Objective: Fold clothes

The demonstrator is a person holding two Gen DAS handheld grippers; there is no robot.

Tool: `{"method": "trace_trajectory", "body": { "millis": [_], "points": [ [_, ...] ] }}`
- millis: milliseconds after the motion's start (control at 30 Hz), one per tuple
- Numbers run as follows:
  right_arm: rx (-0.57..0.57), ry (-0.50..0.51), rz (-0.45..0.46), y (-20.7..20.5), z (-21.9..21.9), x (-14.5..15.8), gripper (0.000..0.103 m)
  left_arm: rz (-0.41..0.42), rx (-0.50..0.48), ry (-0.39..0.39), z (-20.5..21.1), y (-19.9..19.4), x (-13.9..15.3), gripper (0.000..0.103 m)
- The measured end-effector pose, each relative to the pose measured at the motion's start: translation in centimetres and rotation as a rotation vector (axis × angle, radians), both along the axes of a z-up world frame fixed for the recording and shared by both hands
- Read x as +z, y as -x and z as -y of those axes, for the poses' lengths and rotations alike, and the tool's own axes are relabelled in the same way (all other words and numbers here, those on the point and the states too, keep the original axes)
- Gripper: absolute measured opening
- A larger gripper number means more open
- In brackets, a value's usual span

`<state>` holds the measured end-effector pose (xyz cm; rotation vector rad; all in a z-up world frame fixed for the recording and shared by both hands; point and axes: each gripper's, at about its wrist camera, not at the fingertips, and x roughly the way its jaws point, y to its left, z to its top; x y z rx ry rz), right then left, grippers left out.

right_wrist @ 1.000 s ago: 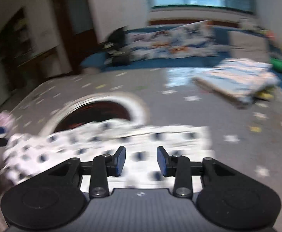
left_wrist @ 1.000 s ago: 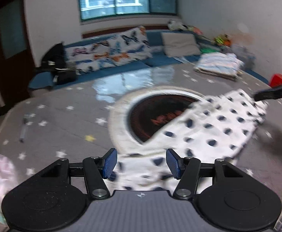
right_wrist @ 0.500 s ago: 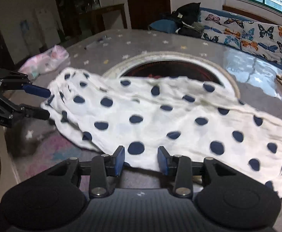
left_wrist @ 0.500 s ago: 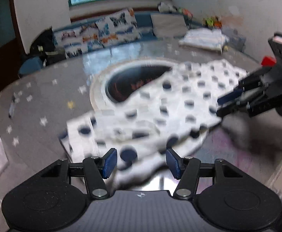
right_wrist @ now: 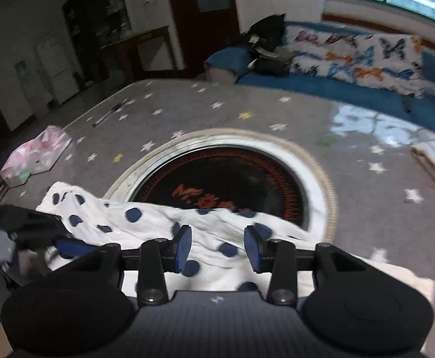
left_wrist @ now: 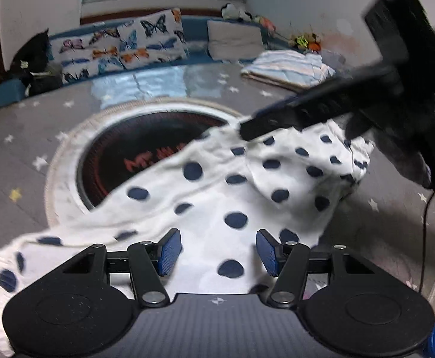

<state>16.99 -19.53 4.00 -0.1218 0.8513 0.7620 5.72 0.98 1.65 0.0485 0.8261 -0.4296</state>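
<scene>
My left gripper (left_wrist: 218, 252) and right gripper (right_wrist: 218, 249), both spread, over polka-dot garment (left_wrist: 217, 197); garment partly covers round hotplate (right_wrist: 226, 179).

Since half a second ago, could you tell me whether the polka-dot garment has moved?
Yes. The polka-dot garment has pulled back toward the table's near edge, uncovering most of the round burner.

The right gripper (right_wrist: 217, 247) hangs with jaws apart over the spotted cloth (right_wrist: 157, 226), which drapes across the round hotplate's (right_wrist: 223, 179) near rim; the left gripper (right_wrist: 53, 238) meets the cloth's left end.
</scene>
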Motion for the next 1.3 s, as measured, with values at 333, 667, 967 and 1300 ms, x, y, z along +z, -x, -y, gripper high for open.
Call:
{"method": "trace_trajectory", "body": {
  "millis": [333, 667, 967, 1300],
  "points": [
    [-0.059, 0.021, -0.063, -5.1, -2.0, -3.5, 0.037, -0.012, -0.042, -0.005, 0.3, 0.8, -0.9, 0.064],
    [-0.042, -0.003, -0.012, -5.7, -0.6, -1.2, 0.037, -0.016, -0.047, 0.02, 0.1, 0.6, -1.0, 0.07],
    [-0.025, 0.087, -0.001, -5.1, -2.3, -2.7, 0.03, -0.013, -0.054, 0.032, -0.1, 0.6, -1.1, 0.07],
    [-0.103, 0.097, 0.032, -2.6, 0.7, -1.2, 0.03, -0.01, -0.054, 0.034, -0.1, 0.7, -1.0, 0.071]
  ]
}}
